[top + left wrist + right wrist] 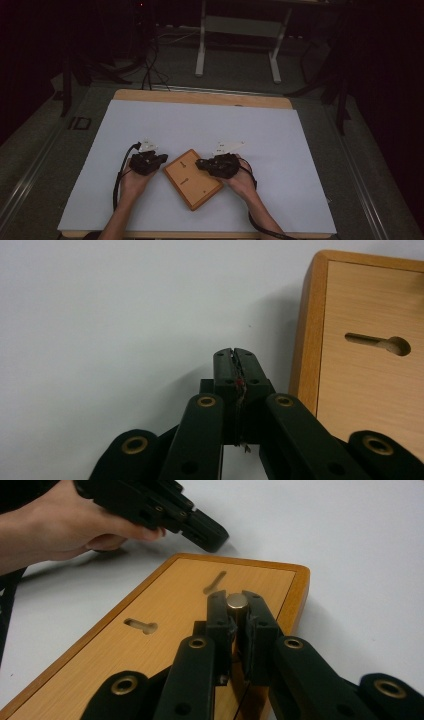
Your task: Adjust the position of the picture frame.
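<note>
The right gripper (236, 611) clamps a small round brass-coloured metal peg (236, 601) above the flat wooden board with keyhole slots (192, 178), mid-table. The peg looks hard and slippery (grip its sides squarely); the left gripper (235, 356), jaws closed on nothing, rests just beside the board's edge

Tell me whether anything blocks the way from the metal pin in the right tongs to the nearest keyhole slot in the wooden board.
Nothing visible does. The right tongs grip the metal pin above the wooden board, and bare wood lies between it and the slot. The left tongs hover beyond the board's far edge.
</note>
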`<state>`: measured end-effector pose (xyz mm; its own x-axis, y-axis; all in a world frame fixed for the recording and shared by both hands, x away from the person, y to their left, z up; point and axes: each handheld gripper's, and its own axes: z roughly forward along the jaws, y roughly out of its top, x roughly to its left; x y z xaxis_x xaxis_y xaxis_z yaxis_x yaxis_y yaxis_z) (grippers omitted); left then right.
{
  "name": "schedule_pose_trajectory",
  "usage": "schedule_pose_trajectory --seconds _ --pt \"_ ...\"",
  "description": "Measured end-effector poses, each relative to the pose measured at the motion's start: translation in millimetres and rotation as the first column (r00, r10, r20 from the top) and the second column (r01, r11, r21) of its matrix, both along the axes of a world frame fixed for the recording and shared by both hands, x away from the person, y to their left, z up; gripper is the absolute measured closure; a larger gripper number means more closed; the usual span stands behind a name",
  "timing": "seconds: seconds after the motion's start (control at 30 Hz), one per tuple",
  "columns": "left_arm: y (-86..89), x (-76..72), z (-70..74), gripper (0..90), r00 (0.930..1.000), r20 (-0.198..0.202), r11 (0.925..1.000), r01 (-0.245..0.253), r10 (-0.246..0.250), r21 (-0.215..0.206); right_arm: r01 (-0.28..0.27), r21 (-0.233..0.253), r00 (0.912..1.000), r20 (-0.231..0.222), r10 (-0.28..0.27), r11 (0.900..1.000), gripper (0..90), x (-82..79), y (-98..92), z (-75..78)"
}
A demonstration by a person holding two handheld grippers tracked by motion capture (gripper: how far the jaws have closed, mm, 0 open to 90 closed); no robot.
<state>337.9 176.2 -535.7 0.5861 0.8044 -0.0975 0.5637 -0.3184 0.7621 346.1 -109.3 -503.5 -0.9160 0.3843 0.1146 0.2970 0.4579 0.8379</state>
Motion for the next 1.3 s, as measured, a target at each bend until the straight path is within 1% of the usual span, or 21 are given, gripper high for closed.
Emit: schedule_pose_trajectory --seconds 0.03,0.07,0.13,0.2,0.23,0.3,0.4,0.5,0.63,0.8,0.83,0.87,0.9,0.97,1.03,1.1,1.2,1.3 --pt "-1.0 0.6 -1.3 89.4 0.9998 -0.017 0.9999 0.009 -0.009 -0.004 -0.003 0.001 1.0000 0.002 0.003 1.000 84.0 -0.3 0.6 0.4" --pt "-2.0 0.9 -2.2 89.4 0.9993 -0.029 0.9997 0.025 -0.024 0.001 -0.011 0.003 0.9999 0.005 0.011 1.000 84.0 -0.4 1.2 0.8" --pt "-4.2 0.9 -2.7 89.4 0.9977 -0.038 0.9985 0.055 -0.055 -0.005 -0.028 0.005 0.9995 0.012 0.028 1.000 84.0 -0.5 1.5 2.2" --pt "-6.1 -0.1 -2.4 89.6 0.9964 -0.039 0.9972 0.075 -0.075 -0.005 -0.048 0.015 0.9987 0.018 0.048 0.999 84.0 -1.3 1.4 3.2" --pt "-7.0 -0.5 -2.7 89.6 0.9946 -0.044 0.9955 0.094 -0.094 -0.015 -0.053 0.016 0.9985 0.016 0.053 0.998 84.1 -1.6 1.4 3.6" --pt "-8.9 -1.6 -2.9 89.6 0.9922 -0.052 0.9935 0.113 -0.113 -0.003 -0.058 0.011 0.9982 0.014 0.058 0.998 84.0 -1.4 2.6 4.0" --pt "-12.9 -3.3 -3.7 89.6 0.9891 -0.061 0.9906 0.135 -0.134 0.021 -0.059 -0.020 0.9981 0.015 0.059 0.998 84.0 1.6 4.0 2.5" --pt "-15.0 -4.4 -3.5 89.6 0.9864 -0.068 0.9880 0.152 -0.150 0.029 -0.043 -0.039 0.9991 -0.003 0.043 0.998 84.2 6.5 1.7 -0.2" --pt "-17.8 -5.9 -3.4 89.6 0.9845 -0.070 0.9862 0.163 -0.160 0.030 -0.018 -0.073 0.9998 -0.010 0.018 0.997 84.2 11.9 -0.9 -0.1" --pt "-20.2 -10.3 -1.7 89.6 0.9839 -0.081 0.9857 0.163 -0.159 0.043 0.021 -0.085 0.9996 -0.019 -0.023 0.996 84.2 17.6 -1.0 -0.1" --pt "-20.1 -12.5 -0.7 89.6 0.9841 -0.083 0.9854 0.162 -0.157 0.053 0.026 -0.087 0.9994 -0.022 -0.028 0.996 84.2 18.3 -0.7 -0.5" --pt "-19.3 -14.5 0.0 89.6 0.9838 -0.086 0.9851 0.162 -0.157 0.056 0.036 -0.082 0.9988 -0.031 -0.039 0.996 84.2 19.1 -0.3 -1.6" --pt "-18.1 -16.8 0.4 89.6 0.9840 -0.089 0.9862 0.159 -0.154 0.048 0.044 -0.077 0.9981 -0.039 -0.047 0.996 84.2 20.3 0.0 -3.0" --pt "-16.6 -18.9 1.1 89.6 0.9837 -0.090 0.9861 0.160 -0.155 0.045 0.052 -0.073 0.9975 -0.045 -0.055 0.996 84.1 21.7 0.0 -4.5" --pt "-14.0 -23.0 2.5 89.6 0.9832 -0.100 0.9871 0.157 -0.153 0.032 0.078 -0.054 0.9942 -0.070 -0.081 0.995 84.0 25.9 0.7 -9.2" --pt "-14.0 -23.8 2.7 89.7 0.9827 -0.104 0.9870 0.157 -0.153 0.033 0.087 -0.039 0.9926 -0.081 -0.090 0.995 83.7 28.9 1.0 -11.5" --pt "-13.8 -24.5 3.2 89.7 0.9806 -0.106 0.9850 0.169 -0.165 0.034 0.086 -0.020 0.9924 -0.086 -0.088 0.996 83.4 32.3 1.1 -14.4" --pt "-13.6 -24.9 3.9 89.7 0.9797 -0.104 0.9840 0.176 -0.172 0.031 0.057 0.002 0.9957 -0.074 -0.057 0.998 83.3 33.3 0.0 -16.7"
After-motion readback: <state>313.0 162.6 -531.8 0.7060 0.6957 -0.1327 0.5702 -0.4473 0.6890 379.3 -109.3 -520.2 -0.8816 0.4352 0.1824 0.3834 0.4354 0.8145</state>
